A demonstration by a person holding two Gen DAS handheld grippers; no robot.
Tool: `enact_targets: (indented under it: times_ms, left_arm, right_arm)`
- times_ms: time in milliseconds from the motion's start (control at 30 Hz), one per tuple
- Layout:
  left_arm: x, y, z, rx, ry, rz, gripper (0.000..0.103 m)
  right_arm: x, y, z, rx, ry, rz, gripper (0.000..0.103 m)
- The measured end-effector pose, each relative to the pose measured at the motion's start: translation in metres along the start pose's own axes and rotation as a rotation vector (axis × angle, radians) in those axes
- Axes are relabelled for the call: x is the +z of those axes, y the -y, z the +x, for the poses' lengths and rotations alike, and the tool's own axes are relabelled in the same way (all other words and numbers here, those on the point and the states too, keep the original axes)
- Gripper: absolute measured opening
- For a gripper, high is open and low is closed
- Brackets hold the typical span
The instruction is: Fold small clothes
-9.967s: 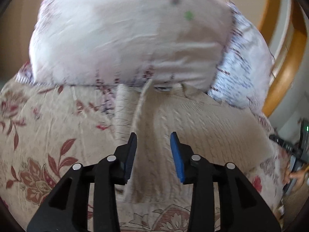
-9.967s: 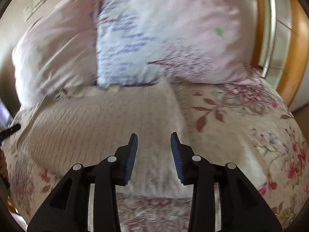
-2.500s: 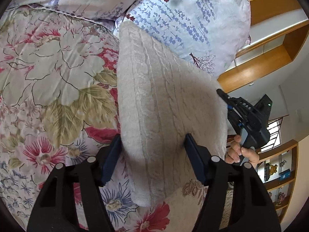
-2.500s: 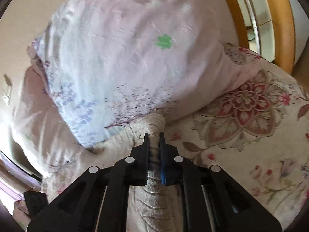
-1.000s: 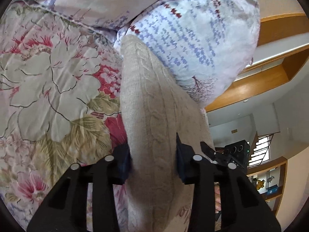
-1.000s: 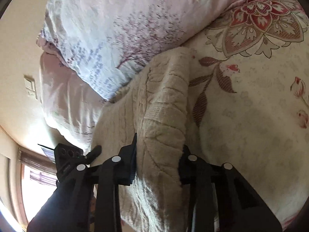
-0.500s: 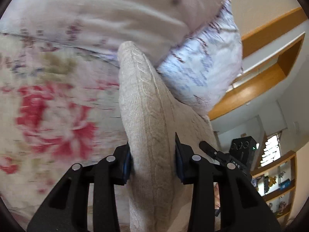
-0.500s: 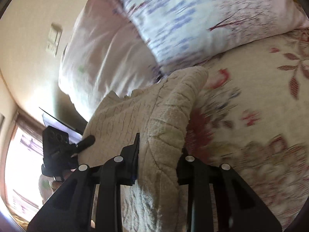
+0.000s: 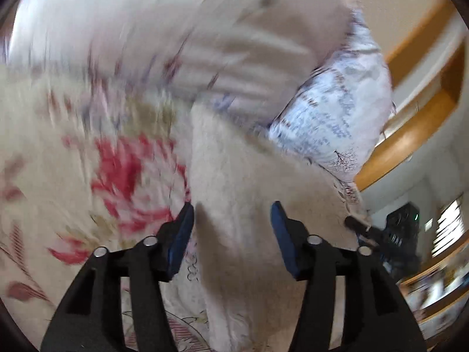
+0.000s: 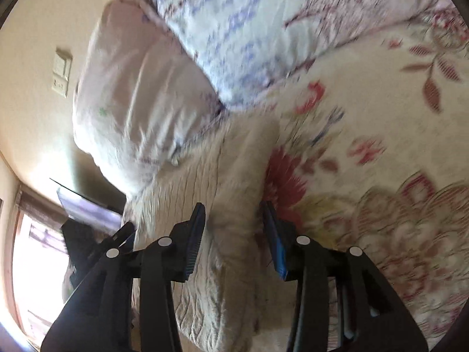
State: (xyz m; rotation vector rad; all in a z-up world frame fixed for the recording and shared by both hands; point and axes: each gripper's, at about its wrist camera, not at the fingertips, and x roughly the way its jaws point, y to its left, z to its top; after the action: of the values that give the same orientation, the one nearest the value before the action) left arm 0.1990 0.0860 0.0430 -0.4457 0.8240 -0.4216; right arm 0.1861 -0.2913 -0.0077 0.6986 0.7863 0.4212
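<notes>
A cream cable-knit garment point(image 9: 234, 182) lies folded on the floral bedspread point(image 9: 96, 176), reaching back to the pillows. My left gripper point(image 9: 232, 220) is open, its jaws spread on either side of the garment's left edge. In the right wrist view the same garment point(image 10: 234, 176) runs between the open jaws of my right gripper point(image 10: 233, 223), at its right edge. Neither gripper pinches the knit. Both views are motion-blurred.
Two pillows lean at the head of the bed: a pale pink one point(image 9: 181, 38) and a blue-printed one point(image 9: 337, 111). A wooden headboard point(image 9: 410, 135) stands behind. The other gripper shows at the edge of each view point(image 9: 390, 237) point(image 10: 96, 240). The bedspread point(image 10: 381, 161) stretches right.
Both grippers were clamped on the knit half a second ago; now both have opened and let it go. The garment has dropped onto the bed and both cameras are moving.
</notes>
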Motion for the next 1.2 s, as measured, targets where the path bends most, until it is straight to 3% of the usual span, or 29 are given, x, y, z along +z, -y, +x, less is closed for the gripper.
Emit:
enact_targets:
  times_ms: [67, 100, 167, 267, 400, 533, 700, 733, 800, 833, 900, 1000, 1133, 1200]
  left_arm:
    - [0.0, 0.022, -0.007, 0.014, 0.037, 0.098, 0.062]
    - [-0.001, 0.033, -0.009, 0.024, 0.044, 0.153, 0.063]
    - [-0.004, 0.054, -0.007, 0.041, 0.048, 0.244, 0.064]
    - [-0.009, 0.076, 0.002, 0.068, 0.031, 0.338, 0.064]
    - [-0.016, 0.087, 0.019, 0.101, -0.017, 0.383, 0.064]
    - [-0.02, 0.084, 0.04, 0.151, -0.091, 0.378, 0.064]
    - [-0.022, 0.089, 0.053, 0.209, -0.113, 0.423, 0.064]
    - [-0.023, 0.09, 0.053, 0.214, -0.102, 0.435, 0.064]
    - [-0.025, 0.089, 0.045, 0.21, -0.072, 0.427, 0.064]
    - [-0.027, 0.087, 0.037, 0.201, -0.05, 0.411, 0.064]
    - [-0.03, 0.084, 0.022, 0.197, -0.022, 0.389, 0.068]
    - [-0.036, 0.071, -0.001, 0.253, 0.019, 0.374, 0.071]
    - [-0.045, 0.053, -0.003, 0.323, -0.016, 0.349, 0.071]
    - [-0.048, 0.047, 0.004, 0.337, -0.046, 0.34, 0.072]
  right_arm:
    - [-0.001, 0.004, 0.002, -0.002, -0.017, -0.003, 0.042]
    - [-0.002, 0.003, 0.005, 0.001, -0.031, -0.012, 0.026]
    - [-0.004, -0.009, 0.008, -0.034, -0.011, -0.084, 0.012]
    - [-0.001, -0.023, 0.003, -0.118, 0.059, -0.154, 0.01]
    - [0.007, -0.021, 0.017, -0.218, 0.054, -0.16, 0.009]
    - [0.008, -0.011, 0.033, -0.294, 0.033, -0.152, 0.009]
    - [0.008, -0.011, 0.037, -0.308, 0.015, -0.172, 0.01]
    - [0.007, -0.016, 0.034, -0.312, 0.027, -0.189, 0.013]
    - [-0.001, -0.026, 0.016, -0.322, 0.069, -0.227, 0.033]
    - [-0.004, -0.03, 0.01, -0.319, 0.086, -0.242, 0.037]
    - [-0.017, -0.045, -0.006, -0.282, 0.118, -0.3, 0.038]
    - [-0.043, -0.068, -0.017, -0.251, 0.113, -0.417, 0.038]
    - [-0.072, -0.082, -0.009, -0.275, 0.059, -0.528, 0.038]
    - [-0.078, -0.082, 0.006, -0.338, 0.012, -0.555, 0.038]
